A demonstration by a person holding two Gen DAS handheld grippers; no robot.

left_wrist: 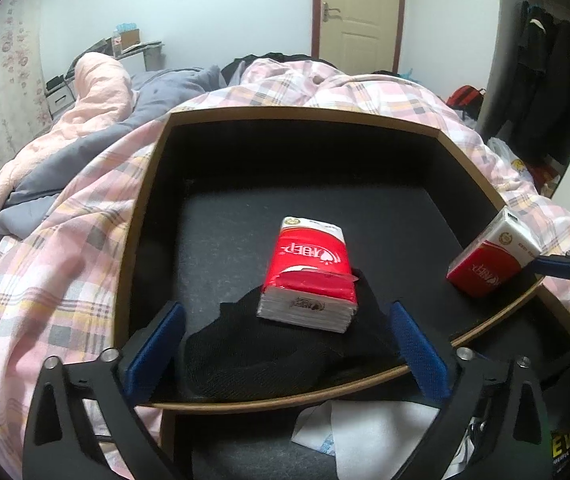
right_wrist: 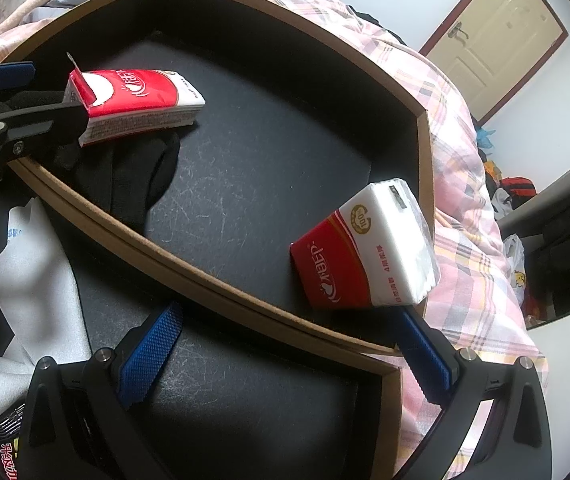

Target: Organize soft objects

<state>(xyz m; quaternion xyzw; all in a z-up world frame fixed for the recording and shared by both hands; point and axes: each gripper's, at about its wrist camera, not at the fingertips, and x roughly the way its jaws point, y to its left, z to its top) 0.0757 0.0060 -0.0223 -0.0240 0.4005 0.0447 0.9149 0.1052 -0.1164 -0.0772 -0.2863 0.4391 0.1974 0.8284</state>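
Tissue packs, two of them, sit in the black tray [left_wrist: 153, 184] on the bed. One pack [left_wrist: 309, 272] lies on a black garment [left_wrist: 269, 356] near the tray's front edge; our left gripper [left_wrist: 285, 356] stands wide around both, holding nothing. Second pack [right_wrist: 365, 256] rests by the right wall, our right gripper [right_wrist: 289, 352] spread wide, one pad just beside it. We judge placing is done; next, back both out cleanly.
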